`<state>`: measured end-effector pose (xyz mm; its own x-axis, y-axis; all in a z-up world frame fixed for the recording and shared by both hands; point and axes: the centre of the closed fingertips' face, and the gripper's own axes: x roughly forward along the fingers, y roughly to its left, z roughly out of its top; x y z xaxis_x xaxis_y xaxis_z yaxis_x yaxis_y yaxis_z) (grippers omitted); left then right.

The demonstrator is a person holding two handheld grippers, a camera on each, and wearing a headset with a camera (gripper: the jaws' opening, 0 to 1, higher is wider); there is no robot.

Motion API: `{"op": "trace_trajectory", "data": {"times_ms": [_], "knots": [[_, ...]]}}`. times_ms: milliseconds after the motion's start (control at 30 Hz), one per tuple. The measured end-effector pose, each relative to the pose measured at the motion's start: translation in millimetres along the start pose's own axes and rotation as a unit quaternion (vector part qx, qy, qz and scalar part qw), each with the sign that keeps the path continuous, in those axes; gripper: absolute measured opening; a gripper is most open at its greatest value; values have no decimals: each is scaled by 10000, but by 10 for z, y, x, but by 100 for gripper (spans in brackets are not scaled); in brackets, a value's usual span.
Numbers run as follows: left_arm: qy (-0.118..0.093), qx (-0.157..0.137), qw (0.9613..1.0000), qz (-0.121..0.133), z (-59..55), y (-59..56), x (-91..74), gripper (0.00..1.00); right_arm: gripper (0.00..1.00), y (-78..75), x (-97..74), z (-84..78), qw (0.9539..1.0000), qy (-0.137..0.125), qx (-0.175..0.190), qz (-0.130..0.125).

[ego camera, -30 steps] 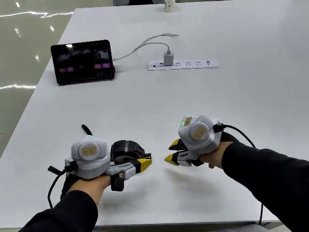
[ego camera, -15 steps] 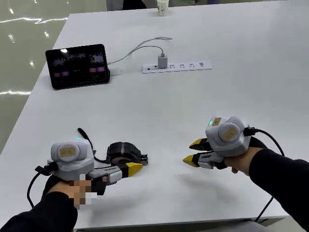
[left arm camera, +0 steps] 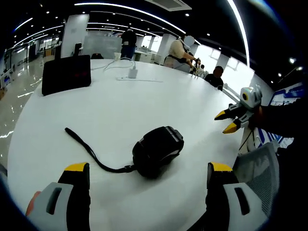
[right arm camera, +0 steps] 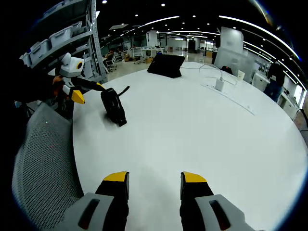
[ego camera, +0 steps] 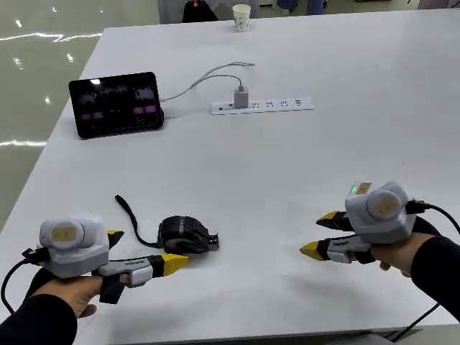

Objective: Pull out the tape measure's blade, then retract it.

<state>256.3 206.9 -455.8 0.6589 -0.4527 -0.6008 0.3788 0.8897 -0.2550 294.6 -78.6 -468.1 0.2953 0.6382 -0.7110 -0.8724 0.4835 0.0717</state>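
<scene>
Head view: on the white table (ego camera: pixel 287 165), the left gripper (ego camera: pixel 144 249) hovers at the near left edge with its yellow-tipped jaws spread wide and holding nothing. Just beyond its tips lies the black tape measure (ego camera: pixel 185 234), resting on the tabletop untouched, its wrist strap (ego camera: pixel 129 212) trailing off to the left. Well apart to the right, the right gripper (ego camera: pixel 319 233) points back toward it with jaws parted and empty, while a tablet (ego camera: pixel 115 103), a power strip (ego camera: pixel 262 106) and a paper cup (ego camera: pixel 242 16) sit farther back.
</scene>
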Motion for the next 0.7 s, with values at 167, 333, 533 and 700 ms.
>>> {"op": "trace_trajectory", "data": {"times_ms": [167, 333, 533, 700], "knots": [[-55, 146, 9998, 88, 35, 114, -139, 99, 44, -92, -147, -99, 9998, -16, 185, -98], [-15, 105, 9999, 32, 33, 181, -276, 99, 59, -133, -287, -153, 9994, -116, 267, -189], [49, 157, 9999, 24, 16, 242, -396, 99, 64, -227, -433, -241, 9986, -219, 379, -285], [167, 261, 9995, -40, -30, 277, -469, 99, 72, -260, -521, -350, 9988, -143, 323, -333]]}}
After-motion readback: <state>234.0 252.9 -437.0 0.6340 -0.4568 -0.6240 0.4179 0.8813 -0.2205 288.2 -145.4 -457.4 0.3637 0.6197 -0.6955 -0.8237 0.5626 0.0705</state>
